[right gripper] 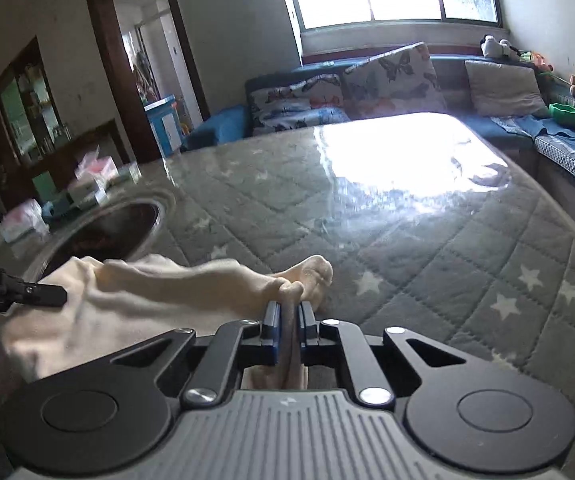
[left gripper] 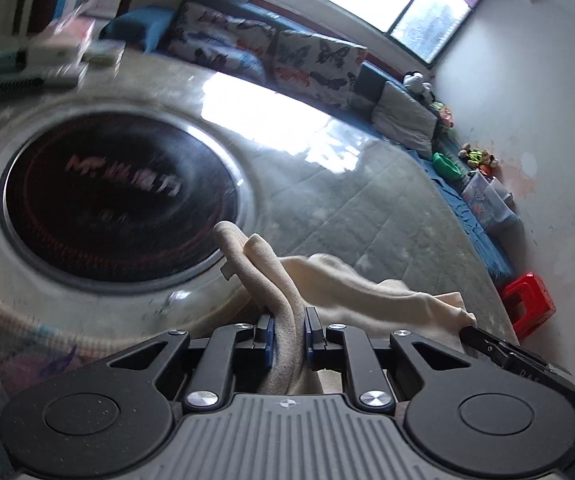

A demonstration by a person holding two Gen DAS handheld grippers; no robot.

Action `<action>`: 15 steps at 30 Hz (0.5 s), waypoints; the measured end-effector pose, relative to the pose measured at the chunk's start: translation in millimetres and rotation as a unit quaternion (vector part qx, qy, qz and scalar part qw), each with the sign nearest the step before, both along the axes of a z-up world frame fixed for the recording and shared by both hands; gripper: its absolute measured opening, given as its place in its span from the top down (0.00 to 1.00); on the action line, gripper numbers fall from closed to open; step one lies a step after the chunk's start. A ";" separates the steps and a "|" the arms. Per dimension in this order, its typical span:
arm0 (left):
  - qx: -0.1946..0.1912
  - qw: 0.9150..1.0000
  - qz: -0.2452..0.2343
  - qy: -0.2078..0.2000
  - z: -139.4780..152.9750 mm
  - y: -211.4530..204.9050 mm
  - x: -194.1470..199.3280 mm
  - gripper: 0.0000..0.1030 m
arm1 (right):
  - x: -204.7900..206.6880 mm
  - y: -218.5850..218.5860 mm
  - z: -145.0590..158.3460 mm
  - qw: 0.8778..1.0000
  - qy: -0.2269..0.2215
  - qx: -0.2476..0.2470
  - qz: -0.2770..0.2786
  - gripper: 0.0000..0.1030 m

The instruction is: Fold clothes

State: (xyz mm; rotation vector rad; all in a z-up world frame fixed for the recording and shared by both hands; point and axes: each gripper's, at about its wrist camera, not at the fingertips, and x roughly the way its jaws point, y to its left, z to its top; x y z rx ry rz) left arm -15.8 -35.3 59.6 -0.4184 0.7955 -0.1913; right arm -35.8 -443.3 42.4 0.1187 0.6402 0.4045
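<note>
A cream garment [left gripper: 327, 280] hangs bunched between both grippers above the table. My left gripper [left gripper: 289, 330] is shut on a thick fold of it, which rises past the blue pads. From there the cloth runs right to the other gripper's black finger [left gripper: 487, 340]. In the right wrist view my right gripper [right gripper: 288, 322] is shut on another edge of the cream garment [right gripper: 159, 288], with a small bunch poking out beyond the pads. The left gripper's finger [right gripper: 27, 292] enters at the left edge, touching the cloth.
The table wears a grey quilted cover with white stars [right gripper: 447, 264] under clear plastic. A round black hotplate [left gripper: 119, 196] is set into it at left. Boxes [left gripper: 47, 60] clutter the far corner. A blue bench with butterfly cushions [right gripper: 367, 80] and a red stool [left gripper: 527, 304] border the table.
</note>
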 end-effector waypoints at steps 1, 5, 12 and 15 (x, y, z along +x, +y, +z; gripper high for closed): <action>0.004 1.000 -0.008 -0.007 4.2 -6.5 3.6 0.86 | -2.8 -3.4 7.5 1.000 -0.014 0.001 -0.001 0.93; 0.021 0.999 -0.039 -0.027 17.7 -38.2 20.6 0.86 | -3.4 -23.5 28.1 0.999 -0.047 -0.010 -0.021 0.93; 0.035 0.993 -0.099 -0.047 25.6 -110.2 51.4 0.87 | 6.4 -73.7 48.3 0.992 -0.078 -0.056 -0.085 0.93; 0.030 0.990 -0.123 -0.056 23.7 -139.5 62.6 0.87 | 12.3 -93.7 52.2 0.988 -0.082 -0.070 -0.112 0.93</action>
